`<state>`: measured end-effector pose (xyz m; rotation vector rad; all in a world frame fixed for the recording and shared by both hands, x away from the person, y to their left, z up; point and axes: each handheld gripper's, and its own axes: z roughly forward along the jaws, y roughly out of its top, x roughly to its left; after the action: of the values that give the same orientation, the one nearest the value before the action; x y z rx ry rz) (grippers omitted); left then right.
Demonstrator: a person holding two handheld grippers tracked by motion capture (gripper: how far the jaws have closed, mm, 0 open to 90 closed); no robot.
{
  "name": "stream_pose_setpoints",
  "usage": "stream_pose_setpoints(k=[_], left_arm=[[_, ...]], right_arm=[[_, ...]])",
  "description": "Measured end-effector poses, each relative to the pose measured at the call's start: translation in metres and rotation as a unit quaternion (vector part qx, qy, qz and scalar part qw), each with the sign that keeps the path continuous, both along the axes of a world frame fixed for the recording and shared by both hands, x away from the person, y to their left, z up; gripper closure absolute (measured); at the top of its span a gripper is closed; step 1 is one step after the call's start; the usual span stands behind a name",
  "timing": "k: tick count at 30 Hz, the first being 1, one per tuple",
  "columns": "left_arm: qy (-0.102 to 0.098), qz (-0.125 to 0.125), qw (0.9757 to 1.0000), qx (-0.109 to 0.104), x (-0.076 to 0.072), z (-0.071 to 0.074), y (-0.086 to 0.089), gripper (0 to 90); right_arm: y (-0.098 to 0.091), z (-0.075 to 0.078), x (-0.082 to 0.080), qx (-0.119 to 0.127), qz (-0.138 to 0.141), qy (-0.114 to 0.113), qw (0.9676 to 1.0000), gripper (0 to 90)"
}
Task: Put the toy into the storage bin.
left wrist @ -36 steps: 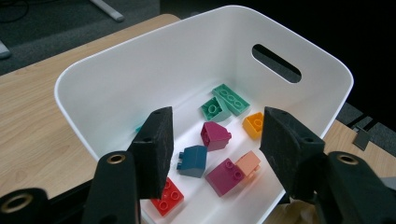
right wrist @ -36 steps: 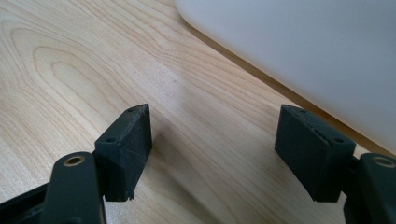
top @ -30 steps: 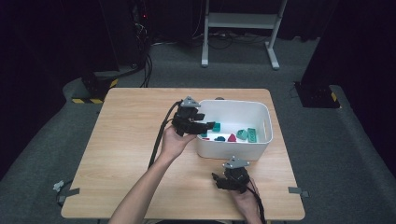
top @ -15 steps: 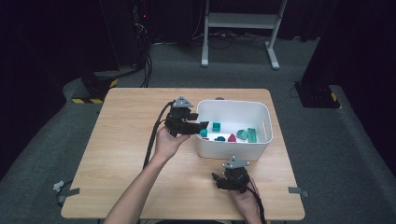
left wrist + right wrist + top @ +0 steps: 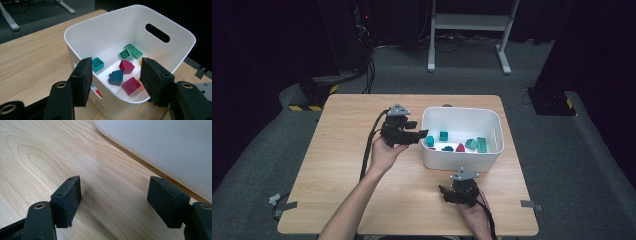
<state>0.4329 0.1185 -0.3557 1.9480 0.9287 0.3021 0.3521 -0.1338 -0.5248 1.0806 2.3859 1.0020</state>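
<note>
A white bin [image 5: 460,161] stands on the wooden table and holds several toy bricks: a teal one [image 5: 97,64], a dark blue one [image 5: 116,77], two magenta ones [image 5: 126,66], green ones [image 5: 125,53]. My left gripper [image 5: 421,135] hovers just left of the bin's left rim, its tips reaching the rim. Its jaws stand open with nothing between them, and the left gripper view looks past them [image 5: 116,65] into the bin [image 5: 75,30]. My right gripper [image 5: 444,192] rests low on the table in front of the bin, open and empty [image 5: 115,182], with the bin's wall [image 5: 162,142] close beside it.
Bare wooden tabletop [image 5: 342,150] stretches left of the bin and along the front edge. A metal stand [image 5: 467,22] and cables lie on the dark floor beyond the table. Strips of tape [image 5: 529,204] mark the table's front corners.
My left gripper has drawn back to the left, from over the bin's left edge to beside it. The right gripper has stayed where it was.
</note>
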Motion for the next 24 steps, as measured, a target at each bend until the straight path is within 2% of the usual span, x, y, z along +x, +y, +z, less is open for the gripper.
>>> stream_pose_setpoints(k=[24], left_arm=[[-0.003, 0.025, 0.9997, -0.006, -0.012, -0.001, 0.03, 42.7]], right_arm=[[0.0, 0.0, 0.0, 0.0, 0.0, 0.0, 1.0, 27.4]])
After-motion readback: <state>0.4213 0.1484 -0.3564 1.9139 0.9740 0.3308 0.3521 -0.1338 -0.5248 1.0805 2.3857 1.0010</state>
